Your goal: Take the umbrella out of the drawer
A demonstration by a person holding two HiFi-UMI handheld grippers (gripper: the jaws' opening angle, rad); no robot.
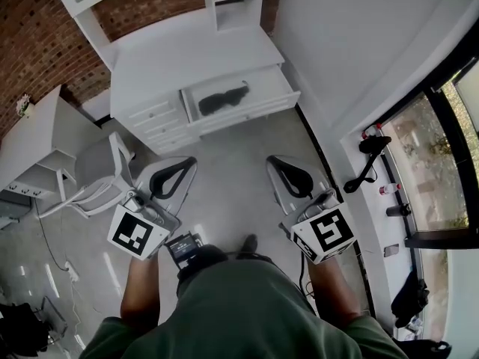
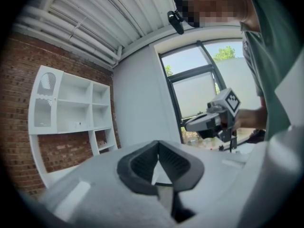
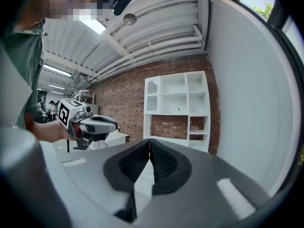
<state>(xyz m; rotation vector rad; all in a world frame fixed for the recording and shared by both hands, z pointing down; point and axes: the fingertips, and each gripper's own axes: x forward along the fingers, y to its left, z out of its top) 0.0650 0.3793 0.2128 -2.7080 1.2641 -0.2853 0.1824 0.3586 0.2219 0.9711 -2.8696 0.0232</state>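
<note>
A black folded umbrella (image 1: 221,99) lies in the open drawer (image 1: 278,84) of a white desk (image 1: 179,58) at the top of the head view. Both grippers are held low over the floor, well short of the desk. My left gripper (image 1: 182,163) is shut with nothing between its jaws. My right gripper (image 1: 278,161) is shut and empty too. In the left gripper view the jaw tips (image 2: 157,144) meet, and the right gripper (image 2: 213,120) shows beside them. The right gripper view shows closed tips (image 3: 150,141) and the left gripper (image 3: 90,125) alongside.
A white chair (image 1: 101,174) stands left of the left gripper. A white shelf unit (image 3: 176,109) on the brick wall tops the desk. A second white table (image 1: 34,137) is at far left. Windows and dark items (image 1: 370,163) line the right wall.
</note>
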